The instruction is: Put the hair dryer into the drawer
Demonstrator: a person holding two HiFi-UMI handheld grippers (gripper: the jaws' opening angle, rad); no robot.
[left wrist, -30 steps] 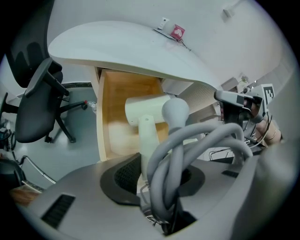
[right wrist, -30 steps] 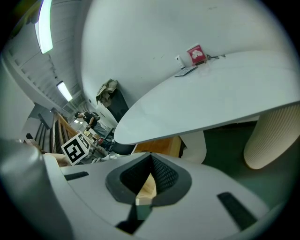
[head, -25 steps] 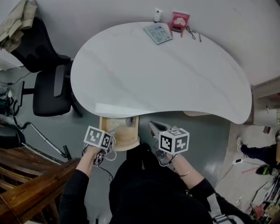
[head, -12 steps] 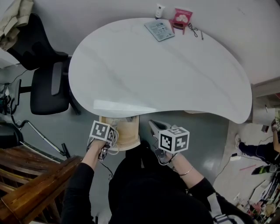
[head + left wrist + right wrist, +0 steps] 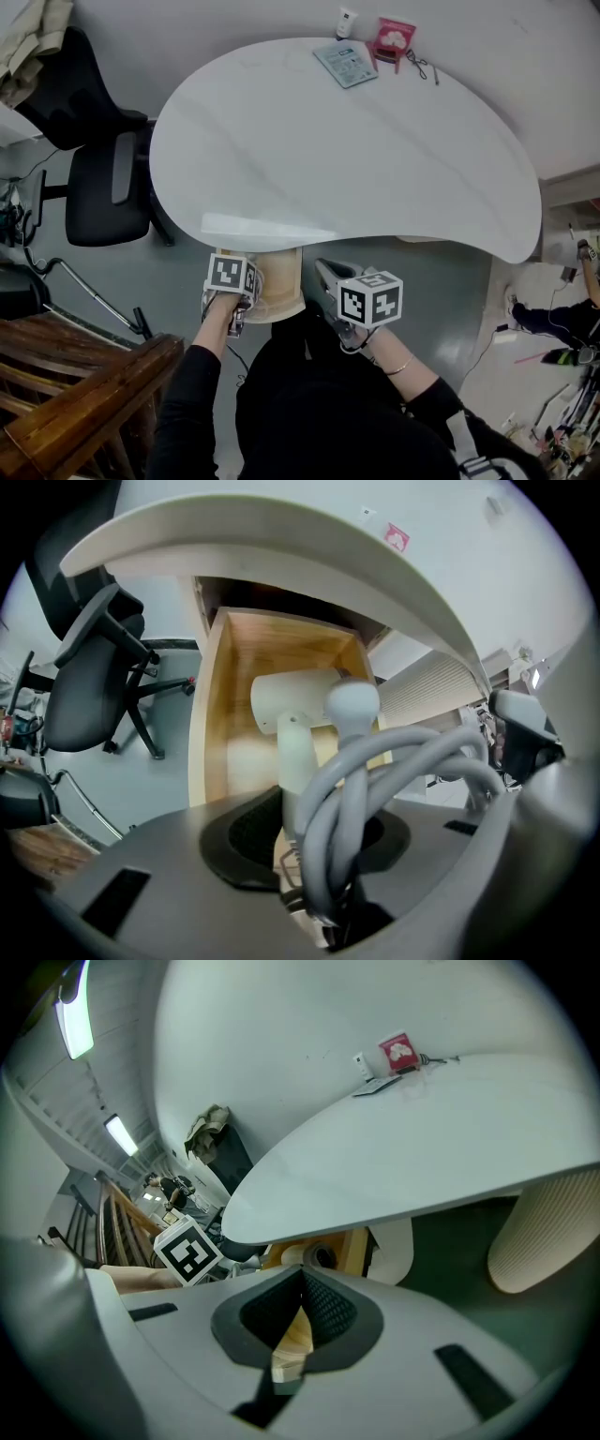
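A white hair dryer (image 5: 298,701) hangs nozzle-first over the open wooden drawer (image 5: 211,724) under the table's front edge. My left gripper (image 5: 319,855) is shut on the dryer's handle and its looped grey cord (image 5: 394,771). In the head view the left gripper (image 5: 239,291) stands at the drawer's (image 5: 286,305) left front corner, and its marker cube hides most of the dryer. My right gripper (image 5: 325,272) hovers just right of the drawer, jaws shut and empty. In its own view the right gripper (image 5: 300,1288) points at the drawer (image 5: 354,1246), where the dryer's nozzle (image 5: 317,1257) shows.
The white table (image 5: 356,159) overhangs the drawer; a packet (image 5: 345,66), a red box (image 5: 394,37) and a tube (image 5: 347,21) lie at its far edge. A black office chair (image 5: 103,187) stands left, a wooden railing (image 5: 84,403) lower left, a ribbed table leg (image 5: 544,1232) right.
My left gripper has moved right and down with the hair dryer, closer over the drawer. The right gripper has stayed in place.
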